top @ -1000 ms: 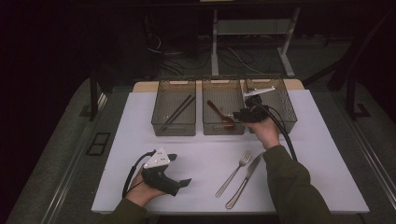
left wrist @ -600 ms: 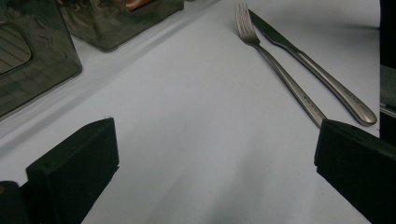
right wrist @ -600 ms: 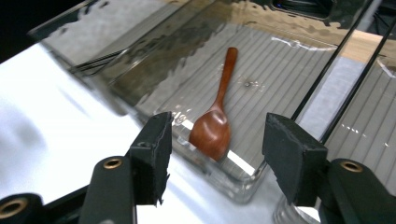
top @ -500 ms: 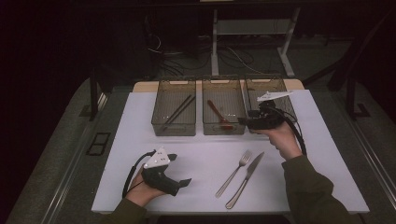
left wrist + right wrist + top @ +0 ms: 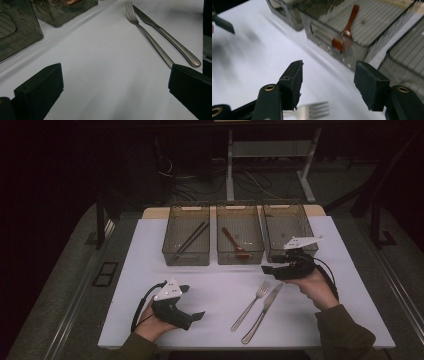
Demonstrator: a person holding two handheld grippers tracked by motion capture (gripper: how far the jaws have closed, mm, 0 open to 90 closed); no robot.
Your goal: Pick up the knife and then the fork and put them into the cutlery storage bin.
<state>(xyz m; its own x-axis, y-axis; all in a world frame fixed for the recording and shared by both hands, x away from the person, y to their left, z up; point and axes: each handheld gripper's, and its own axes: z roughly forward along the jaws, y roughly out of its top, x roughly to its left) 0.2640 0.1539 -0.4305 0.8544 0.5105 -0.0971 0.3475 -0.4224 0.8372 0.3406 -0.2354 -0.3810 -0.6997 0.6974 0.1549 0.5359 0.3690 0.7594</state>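
right gripper (image 5: 266, 269) released, nothing between jaws, which have just been opening. fork (image 5: 250, 304) lies on the mat at its 6 o'clock, long axis 1-to-7, beside knife (image 5: 263, 311). right hand nearer.

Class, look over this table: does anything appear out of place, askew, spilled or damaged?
Nothing is spilled or damaged. The silver metal fork and silver metal knife lie loose and slanted on the white tabletop, outside the three clear plastic bins.

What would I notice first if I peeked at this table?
Probably the shiny silver metal fork and silver metal knife lying side by side on the white table, near its front. Behind them stand three smoky see-through plastic bins; the middle bin holds a reddish-brown wooden spoon.
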